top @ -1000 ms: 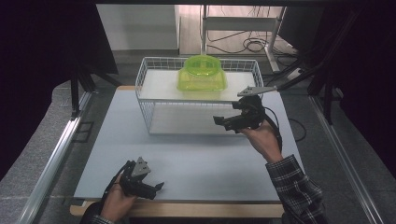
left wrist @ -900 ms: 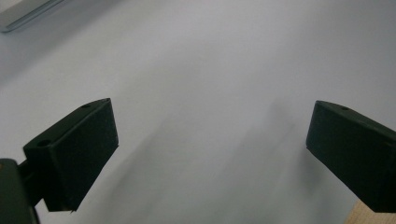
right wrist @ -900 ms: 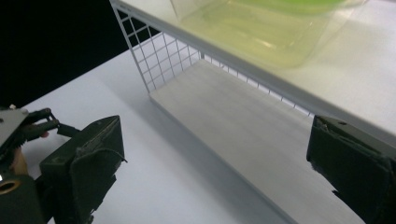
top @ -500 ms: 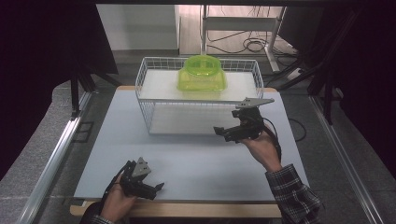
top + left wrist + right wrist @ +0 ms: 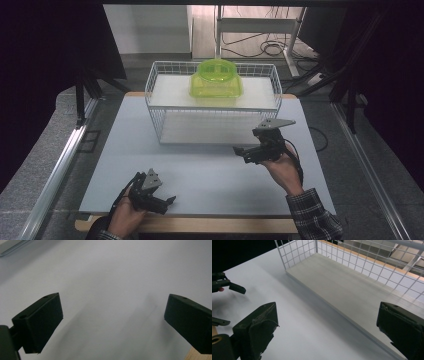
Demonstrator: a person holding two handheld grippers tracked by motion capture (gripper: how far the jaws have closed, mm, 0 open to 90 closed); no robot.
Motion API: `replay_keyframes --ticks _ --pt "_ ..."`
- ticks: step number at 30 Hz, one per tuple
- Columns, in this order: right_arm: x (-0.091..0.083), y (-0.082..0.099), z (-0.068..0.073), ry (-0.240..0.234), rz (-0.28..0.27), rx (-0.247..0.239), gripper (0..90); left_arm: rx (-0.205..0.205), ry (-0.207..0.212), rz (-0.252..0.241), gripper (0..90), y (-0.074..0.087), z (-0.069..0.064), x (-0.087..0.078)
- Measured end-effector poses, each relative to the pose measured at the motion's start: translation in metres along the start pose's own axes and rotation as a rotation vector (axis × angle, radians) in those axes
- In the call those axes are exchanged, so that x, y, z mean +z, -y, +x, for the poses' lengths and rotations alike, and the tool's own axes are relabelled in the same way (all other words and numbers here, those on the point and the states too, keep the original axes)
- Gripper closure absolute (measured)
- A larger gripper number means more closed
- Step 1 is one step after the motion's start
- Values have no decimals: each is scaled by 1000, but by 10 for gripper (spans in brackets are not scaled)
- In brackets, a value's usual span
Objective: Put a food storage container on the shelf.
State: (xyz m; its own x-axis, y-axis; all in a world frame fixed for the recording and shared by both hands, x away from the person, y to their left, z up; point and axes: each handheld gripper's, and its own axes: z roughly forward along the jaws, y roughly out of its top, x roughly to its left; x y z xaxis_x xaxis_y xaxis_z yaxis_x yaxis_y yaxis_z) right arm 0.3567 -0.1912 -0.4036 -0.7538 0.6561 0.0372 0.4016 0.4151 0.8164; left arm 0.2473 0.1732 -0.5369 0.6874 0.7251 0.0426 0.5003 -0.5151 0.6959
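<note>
My right gripper (image 5: 243, 152) has pulled back from the basket (image 5: 156, 95), jaws wide; left gripper (image 5: 167, 202) unmoved, wide.

One white wire basket (image 5: 165, 107), one green plastic container (image 5: 216, 80), one table (image 5: 210, 170) and two hand-held grippers.

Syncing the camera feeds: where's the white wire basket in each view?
High view: wire basket sits at the table's far middle, green bowl on its far rim.
Left gripper view: not in it; bare white table between open jaws.
Right gripper view: basket upper right, ahead of the jaws.
Shared landmark: white table.
</note>
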Motion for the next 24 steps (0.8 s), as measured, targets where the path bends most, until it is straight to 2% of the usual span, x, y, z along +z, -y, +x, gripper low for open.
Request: replay_keyframes --ticks 5,24 --pt "-3 12 0 22 0 0 37 4 0 2 18 0 0 0" --pt "-7 53 -3 54 16 19 29 13 -2 1 17 0 -1 1"
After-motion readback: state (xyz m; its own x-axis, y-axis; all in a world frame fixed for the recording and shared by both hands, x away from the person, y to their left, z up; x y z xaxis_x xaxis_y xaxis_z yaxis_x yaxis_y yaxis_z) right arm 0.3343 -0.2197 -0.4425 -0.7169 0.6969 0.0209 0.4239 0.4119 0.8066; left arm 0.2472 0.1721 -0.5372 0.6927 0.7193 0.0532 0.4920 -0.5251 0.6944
